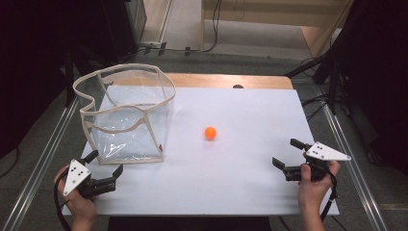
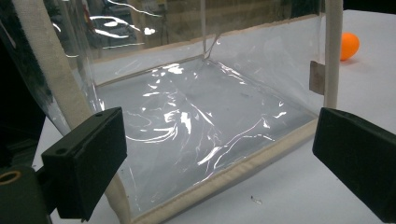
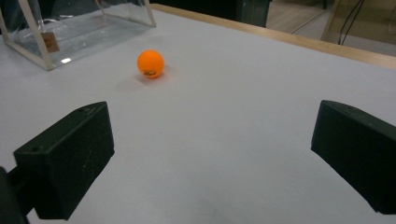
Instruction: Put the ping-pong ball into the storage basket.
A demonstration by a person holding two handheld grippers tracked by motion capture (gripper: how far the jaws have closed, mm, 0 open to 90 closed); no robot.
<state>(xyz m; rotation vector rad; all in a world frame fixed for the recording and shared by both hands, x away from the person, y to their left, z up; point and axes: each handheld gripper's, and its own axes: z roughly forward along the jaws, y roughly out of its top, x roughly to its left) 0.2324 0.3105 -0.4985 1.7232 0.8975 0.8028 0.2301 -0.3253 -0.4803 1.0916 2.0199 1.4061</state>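
Observation:
An orange ball (image 1: 210, 133) lies alone near the middle of the white table top (image 1: 240, 183). A clear plastic bag with cream trim (image 1: 126, 113) stands upright and open-topped at the left. My left gripper (image 1: 104, 162) is at the front left, open, its jaws close to the bag's near bottom edge (image 2: 224, 179) with nothing between them. My right gripper (image 1: 287, 152) is at the front right, open and empty, pointing toward the ball (image 3: 150, 64), which lies well ahead of its jaws. The ball (image 2: 349, 45) also shows past the bag's right corner in the left gripper view.
The wooden table edge (image 1: 226, 81) runs along the back of the white sheet. Metal rails flank the table on both sides (image 1: 351, 159). Cables (image 1: 211, 29) and dark stands occupy the floor behind.

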